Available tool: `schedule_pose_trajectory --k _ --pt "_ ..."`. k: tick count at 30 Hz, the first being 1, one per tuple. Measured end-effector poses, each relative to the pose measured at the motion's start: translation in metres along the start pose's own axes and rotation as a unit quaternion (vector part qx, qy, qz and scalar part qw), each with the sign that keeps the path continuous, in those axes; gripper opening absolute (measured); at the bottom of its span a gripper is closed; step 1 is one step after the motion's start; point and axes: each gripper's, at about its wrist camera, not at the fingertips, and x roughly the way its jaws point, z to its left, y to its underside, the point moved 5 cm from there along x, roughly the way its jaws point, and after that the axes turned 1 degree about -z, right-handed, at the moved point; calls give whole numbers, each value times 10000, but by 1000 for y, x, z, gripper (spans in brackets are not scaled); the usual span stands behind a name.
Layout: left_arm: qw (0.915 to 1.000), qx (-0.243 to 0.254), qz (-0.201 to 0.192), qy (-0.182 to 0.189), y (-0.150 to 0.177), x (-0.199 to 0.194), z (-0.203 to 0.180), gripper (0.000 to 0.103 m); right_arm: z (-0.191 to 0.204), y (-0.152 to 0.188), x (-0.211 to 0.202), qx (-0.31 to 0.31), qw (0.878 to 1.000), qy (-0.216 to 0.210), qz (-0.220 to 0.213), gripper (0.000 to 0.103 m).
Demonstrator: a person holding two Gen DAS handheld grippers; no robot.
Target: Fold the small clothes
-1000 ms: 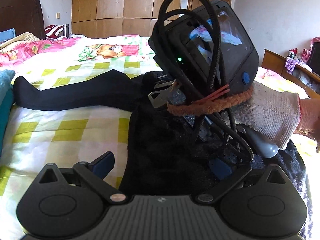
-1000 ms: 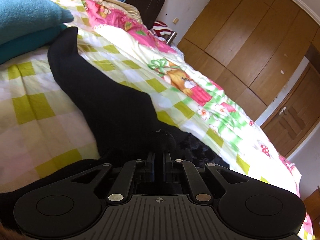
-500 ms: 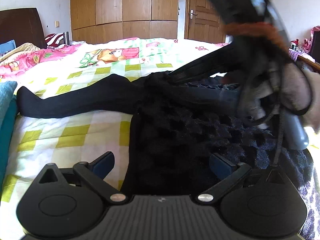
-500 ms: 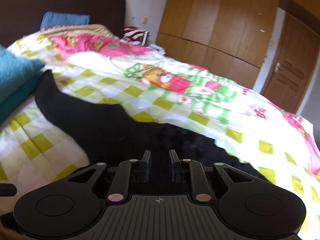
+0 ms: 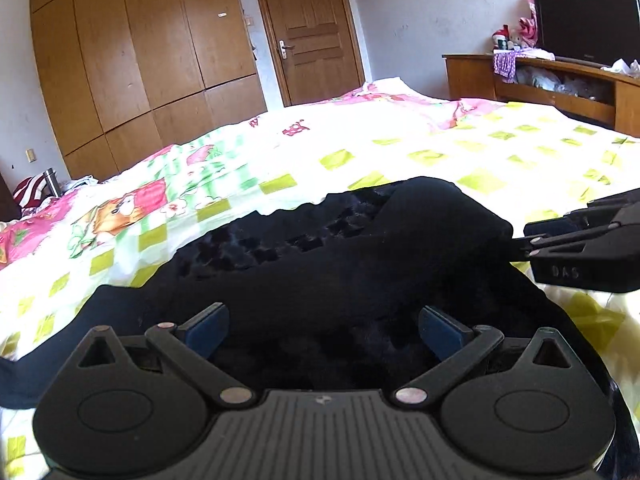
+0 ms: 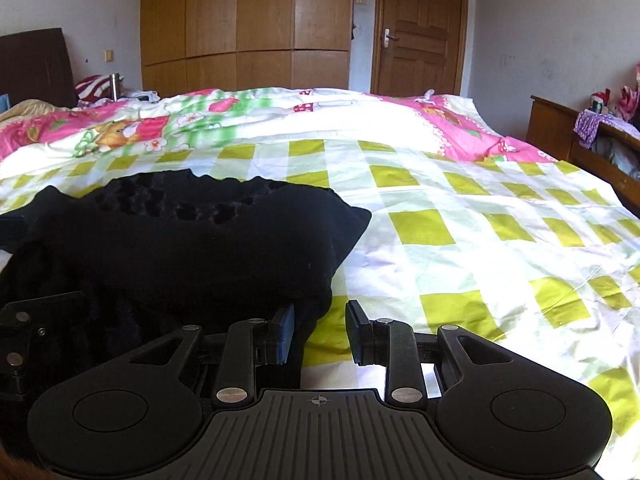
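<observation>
1. The letters "DAS" are moulded on the side of the right gripper (image 5: 516,246), readable only in the left wrist view.
2. That view also shows a television (image 5: 588,26) on a wooden cabinet (image 5: 556,92); the right wrist view shows a dark headboard (image 6: 34,66) instead.
3. The black garment (image 5: 340,264) lies folded over on the checked bedspread (image 6: 460,216), with a wardrobe (image 6: 244,20) and a door (image 6: 418,28) behind.
4. The left gripper (image 5: 322,334) is spread wide over the cloth; the right one's jaws are parted, holding nothing, at the garment's edge.
</observation>
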Motion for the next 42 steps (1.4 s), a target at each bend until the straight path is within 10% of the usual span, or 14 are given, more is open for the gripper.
schedule_pose_trajectory --k 4,7,14,23,31,42 --pt "9985 356 219 -347 -5 38 -5 103 -11 1 12 284 9996 -87 -4 27" --pt "9958 494 444 -630 4 59 0 103 -22 -2 -2 621 9978 -215 -103 8" --pt "9908 -339 779 -1050 23 72 39 103 -68 10 -17 778 9956 515 121 0" --pt "9868 -138 448 -1548 18 48 63 103 -58 -55 39 682 9973 -278 -26 10" --pt "9927 -96 330 -1152 12 27 92 103 -58 -83 74 78 9930 -1115 385 15" --pt "9920 -713 668 -806 18 45 151 103 65 -88 105 -2022 9380 -2673 886 26"
